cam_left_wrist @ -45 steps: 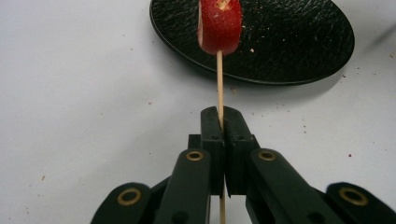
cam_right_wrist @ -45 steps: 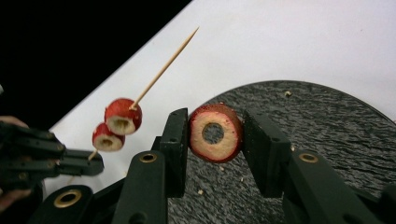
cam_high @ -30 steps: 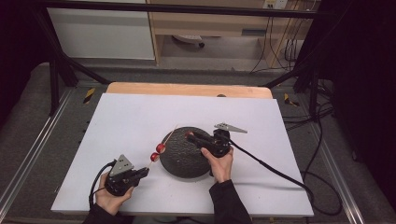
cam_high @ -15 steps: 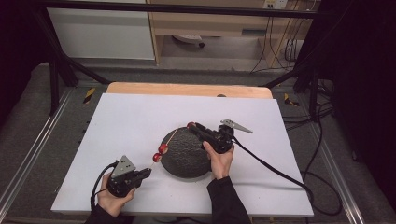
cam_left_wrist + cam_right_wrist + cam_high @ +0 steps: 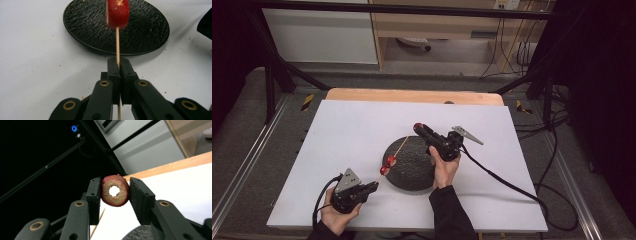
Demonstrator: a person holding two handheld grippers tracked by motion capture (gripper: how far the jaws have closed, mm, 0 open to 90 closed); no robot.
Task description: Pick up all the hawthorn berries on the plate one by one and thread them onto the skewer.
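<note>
Skewer [image 5: 117,45] thin, brittle: left claw [image 5: 373,186] clamps its base. Right claw [image 5: 115,191] pinches soft, probably crushable ring slice [image 5: 115,190] by rim.

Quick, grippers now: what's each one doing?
Left gripper: closed on the skewer.
Right gripper: closed on a red ring slice.

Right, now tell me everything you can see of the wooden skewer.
The skewer is a thin, pale wooden stick, straight and unbroken. The left tongs pinch its lower end shut. In the high view it slants from there up over the black plate toward the right tongs. Two red fruit pieces are threaded on it, side by side near the plate's left rim. The rest of the stick is bare.
</note>
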